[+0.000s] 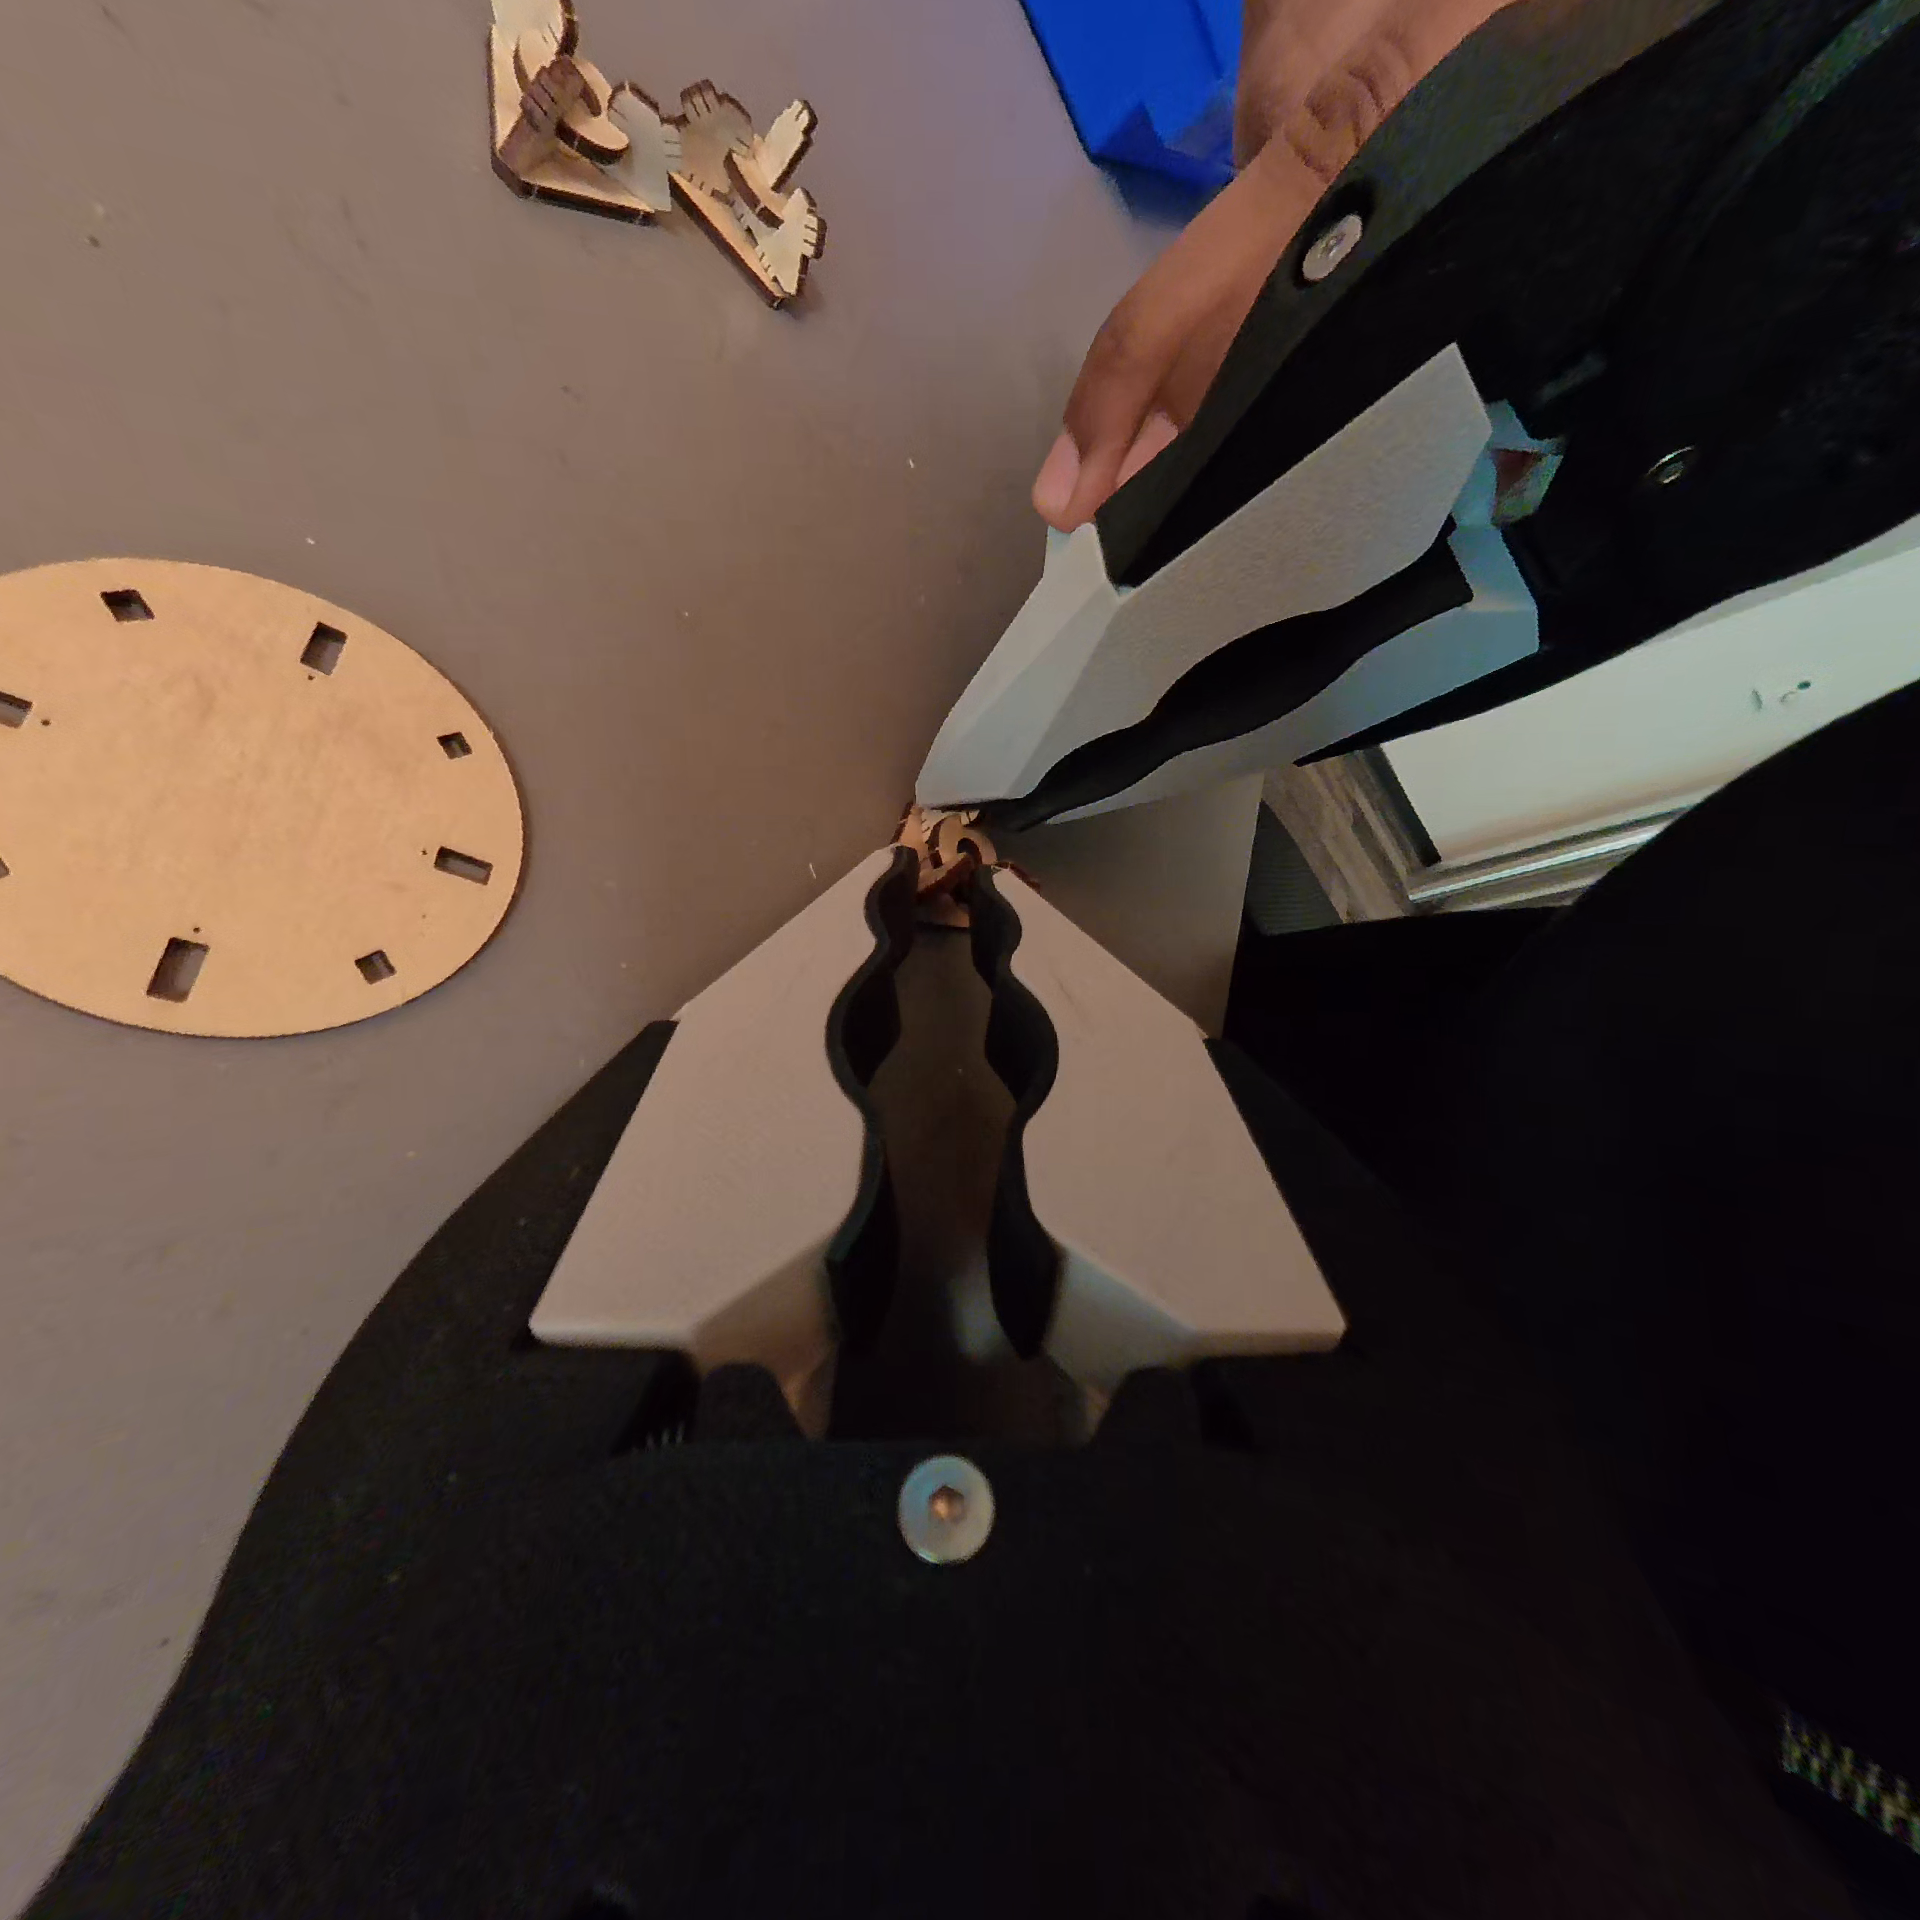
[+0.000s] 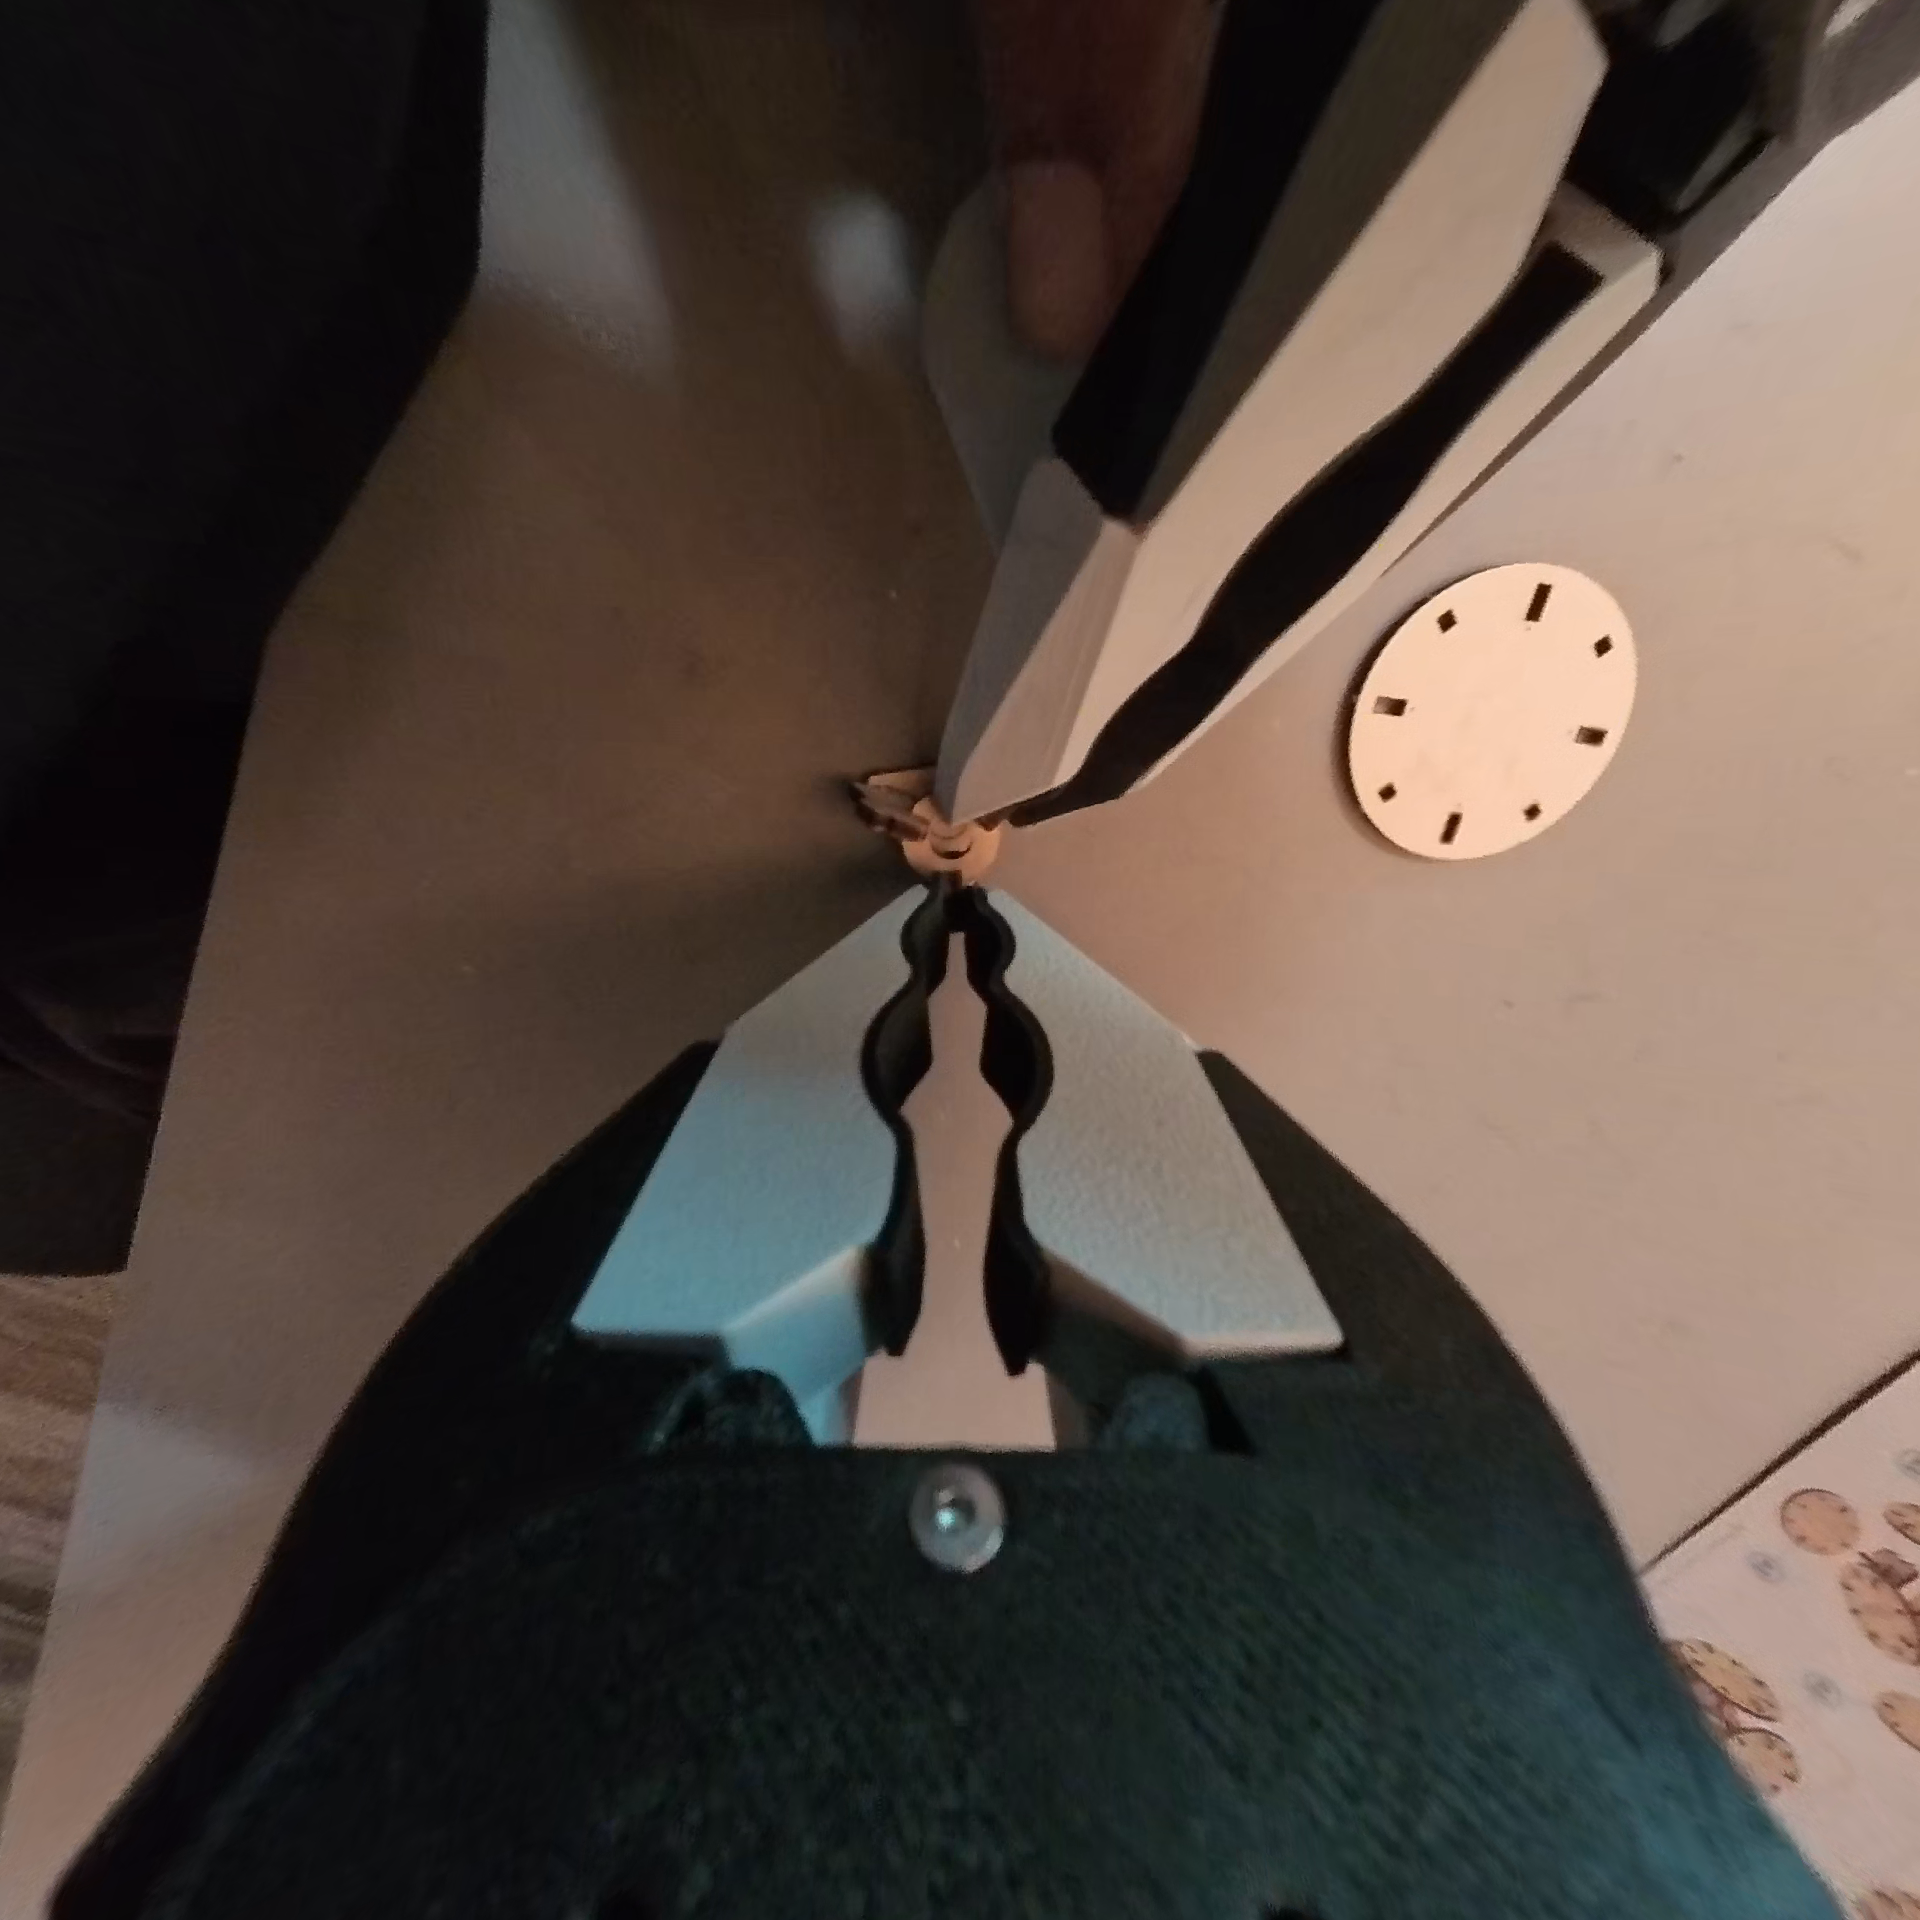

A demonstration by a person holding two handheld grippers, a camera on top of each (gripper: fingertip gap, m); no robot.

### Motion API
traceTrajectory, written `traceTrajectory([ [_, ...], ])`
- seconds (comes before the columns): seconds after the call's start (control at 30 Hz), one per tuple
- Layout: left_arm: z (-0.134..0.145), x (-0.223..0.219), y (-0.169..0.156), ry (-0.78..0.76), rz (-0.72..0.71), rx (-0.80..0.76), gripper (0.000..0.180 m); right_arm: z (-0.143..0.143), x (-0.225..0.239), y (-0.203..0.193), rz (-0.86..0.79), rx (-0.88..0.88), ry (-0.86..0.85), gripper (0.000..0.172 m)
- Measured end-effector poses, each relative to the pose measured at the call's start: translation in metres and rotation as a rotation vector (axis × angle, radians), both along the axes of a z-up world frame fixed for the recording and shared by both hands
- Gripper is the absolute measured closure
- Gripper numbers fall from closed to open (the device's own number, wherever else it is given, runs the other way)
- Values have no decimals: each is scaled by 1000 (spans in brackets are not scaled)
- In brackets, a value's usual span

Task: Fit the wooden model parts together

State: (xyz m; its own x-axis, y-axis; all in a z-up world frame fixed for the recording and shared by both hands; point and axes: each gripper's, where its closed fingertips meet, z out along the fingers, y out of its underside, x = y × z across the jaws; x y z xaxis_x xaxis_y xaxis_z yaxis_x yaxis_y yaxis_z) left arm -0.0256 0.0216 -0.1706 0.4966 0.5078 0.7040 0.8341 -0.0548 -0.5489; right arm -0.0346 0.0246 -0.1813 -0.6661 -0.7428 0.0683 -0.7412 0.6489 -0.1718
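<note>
The left tool is clenched on a small wooden piece, with its black pads pressing on both sides. Most of that piece is hidden between the pads, so its full shape is hard to make out; only a light brown, cut-out bit pokes past the tips. The piece is up at the tool tips, above the grey counter.

The right tool comes in from the other side, and the two tools meet tip to tip. Its pads are pinched together on a thin edge of the same wooden piece. In the right wrist view, a round part with a little hole shows, but it is blurry.

A hand holds the right tool, and only some fingers show; the rest is cut off by the picture edge.

A flat wooden disc with small slots lies on the counter, well apart from the tools. Its left side is cut off. A little heap of wooden parts sits farther away. A blue thing at the top is only partly seen.
</note>
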Motion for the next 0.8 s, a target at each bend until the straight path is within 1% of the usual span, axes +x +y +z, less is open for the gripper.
traceTrajectory([
  [0.13,0,0,0,4,2,-3,168,0,0,0,5,-11,34,171],
  [0.23,1,0,-1,3,6,3,169,1,-1,-2,-90,-60,-17,169],
  [0.27,1,-1,-1,5,8,4,169,1,-2,-3,-126,-72,-27,166],
  [0.33,3,-2,-3,16,27,9,169,1,-10,2,-179,-56,-11,140],
  [0.4,9,-4,-7,40,51,38,154,5,-13,3,-231,-62,-19,131],
  [0.47,15,-5,-13,58,78,73,146,13,-10,-2,-303,-96,-65,134],
  [0.57,17,-7,-32,82,129,72,146,22,-11,-10,-451,-108,-103,142],
  [0.6,20,-8,-38,98,150,84,147,24,-10,-13,-503,-104,-120,146],
  [0.73,32,-14,-68,146,260,152,154,26,3,-23,-696,-72,-250,149],
  [0.8,36,-14,-80,166,297,169,157,21,7,-24,-761,-47,-259,153],
])
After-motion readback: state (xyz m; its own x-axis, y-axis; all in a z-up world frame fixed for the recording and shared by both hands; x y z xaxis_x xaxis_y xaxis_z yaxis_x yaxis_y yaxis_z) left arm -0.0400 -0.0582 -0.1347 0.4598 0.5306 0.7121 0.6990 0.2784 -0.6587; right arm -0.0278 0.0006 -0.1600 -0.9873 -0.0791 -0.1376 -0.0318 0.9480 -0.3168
